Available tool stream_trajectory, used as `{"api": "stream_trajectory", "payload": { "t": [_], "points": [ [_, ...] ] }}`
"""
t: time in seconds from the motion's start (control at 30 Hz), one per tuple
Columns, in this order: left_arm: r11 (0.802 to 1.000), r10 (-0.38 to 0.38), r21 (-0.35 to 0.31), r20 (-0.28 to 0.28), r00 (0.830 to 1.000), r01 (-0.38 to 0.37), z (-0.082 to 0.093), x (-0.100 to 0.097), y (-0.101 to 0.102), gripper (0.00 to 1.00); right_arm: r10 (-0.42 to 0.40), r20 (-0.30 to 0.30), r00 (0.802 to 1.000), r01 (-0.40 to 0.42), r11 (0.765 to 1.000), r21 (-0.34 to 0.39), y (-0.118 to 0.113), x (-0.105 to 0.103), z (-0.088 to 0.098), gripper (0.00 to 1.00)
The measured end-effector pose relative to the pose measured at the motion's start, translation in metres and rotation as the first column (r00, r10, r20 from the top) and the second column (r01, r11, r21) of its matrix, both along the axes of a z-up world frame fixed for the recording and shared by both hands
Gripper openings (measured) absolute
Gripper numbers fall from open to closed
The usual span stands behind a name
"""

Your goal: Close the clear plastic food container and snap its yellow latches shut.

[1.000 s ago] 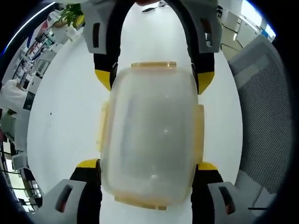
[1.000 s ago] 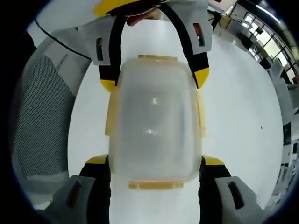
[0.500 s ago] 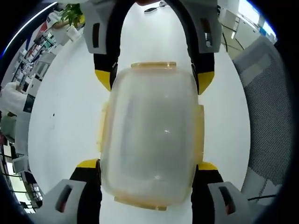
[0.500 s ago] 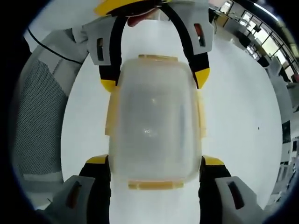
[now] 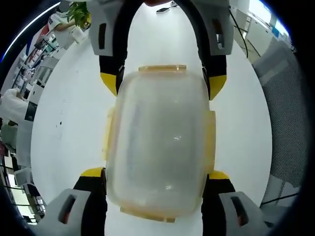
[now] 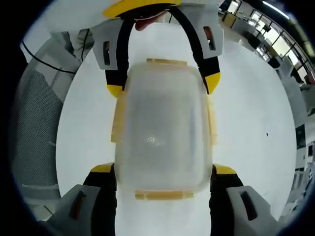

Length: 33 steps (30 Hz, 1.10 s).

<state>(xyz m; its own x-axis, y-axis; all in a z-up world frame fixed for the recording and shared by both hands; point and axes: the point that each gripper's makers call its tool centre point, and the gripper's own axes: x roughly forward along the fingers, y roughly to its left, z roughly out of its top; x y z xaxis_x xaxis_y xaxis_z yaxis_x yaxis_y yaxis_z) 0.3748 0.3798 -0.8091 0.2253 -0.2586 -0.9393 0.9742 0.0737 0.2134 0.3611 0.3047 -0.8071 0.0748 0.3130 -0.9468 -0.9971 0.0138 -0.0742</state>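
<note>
A clear rectangular plastic food container with yellow latches (image 5: 160,142) is clamped between two grippers over a round white table (image 5: 69,123); the left gripper (image 5: 153,174) presses its yellow-tipped jaws against the sides of one end, and the right gripper (image 6: 165,169) grips the opposite end in the same way, each reaching into the other's view from the top; the lid sits flat on the box, and the four yellow latch tabs lie close to the rim, though the pictures do not settle whether all have snapped; over the past second the container and both pairs of jaws keep the same places in each view, while the background slides around them, which suggests the held box is being turned or carried as one piece rather than worked on; the task therefore looks near its end, with a check of the latches outstanding; a grey mesh chair (image 6: 34,123) stands beside the table, and an office with a potted plant (image 5: 78,12) lies beyond.
</note>
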Motion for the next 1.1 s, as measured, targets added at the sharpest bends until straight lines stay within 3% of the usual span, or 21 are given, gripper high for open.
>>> {"api": "stream_trajectory", "payload": {
  "t": [0.53, 1.1],
  "points": [
    [1.000, -0.008, -0.002, 0.007, 1.000, 0.008, 0.000, 0.030, -0.003, 0.77, -0.019, -0.001, 1.000, 0.019, 1.000, -0.010, -0.003, 0.029, 0.001, 0.75],
    [0.998, -0.055, 0.007, 0.055, 0.997, 0.055, -0.003, 0.034, -0.001, 0.79, -0.032, 0.029, 0.999, 0.032, 0.999, -0.011, -0.004, 0.032, -0.002, 0.78]
  ]
}}
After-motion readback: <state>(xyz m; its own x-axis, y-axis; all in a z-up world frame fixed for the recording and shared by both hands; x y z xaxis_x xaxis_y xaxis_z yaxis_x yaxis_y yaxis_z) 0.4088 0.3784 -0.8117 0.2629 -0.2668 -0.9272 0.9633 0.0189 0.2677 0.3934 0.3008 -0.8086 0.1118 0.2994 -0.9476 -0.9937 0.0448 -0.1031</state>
